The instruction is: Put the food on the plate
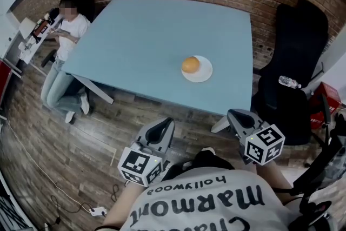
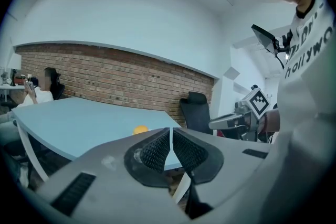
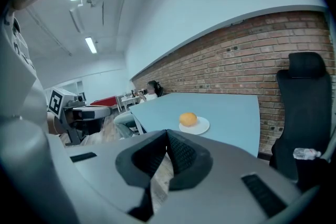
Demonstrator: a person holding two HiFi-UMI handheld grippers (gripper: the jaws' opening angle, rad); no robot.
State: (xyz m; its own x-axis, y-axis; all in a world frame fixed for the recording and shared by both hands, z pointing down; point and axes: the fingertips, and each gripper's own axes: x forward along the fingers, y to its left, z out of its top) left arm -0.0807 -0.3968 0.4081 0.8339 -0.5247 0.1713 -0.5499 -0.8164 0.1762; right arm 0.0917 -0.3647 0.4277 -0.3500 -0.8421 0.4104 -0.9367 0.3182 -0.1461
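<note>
A round orange piece of food (image 1: 190, 64) lies on a small white plate (image 1: 204, 73) near the front right of the light blue table (image 1: 140, 40). Both grippers hover over the floor in front of the table, well short of the plate. My left gripper (image 1: 165, 126) is shut with nothing in it, its ribbed pads (image 2: 157, 148) meeting. My right gripper (image 1: 233, 116) is likewise shut and empty. The right gripper view shows the food (image 3: 188, 119) and plate (image 3: 202, 126) beyond its closed tips (image 3: 167, 132). In the left gripper view the food (image 2: 140, 129) peeks over the jaws.
A black office chair (image 1: 294, 62) stands right of the table with a water bottle (image 1: 289, 82) on its seat. A person (image 1: 67, 35) sits at the table's far left corner. A brick wall runs behind. A power strip (image 1: 97, 211) and cables lie on the wooden floor.
</note>
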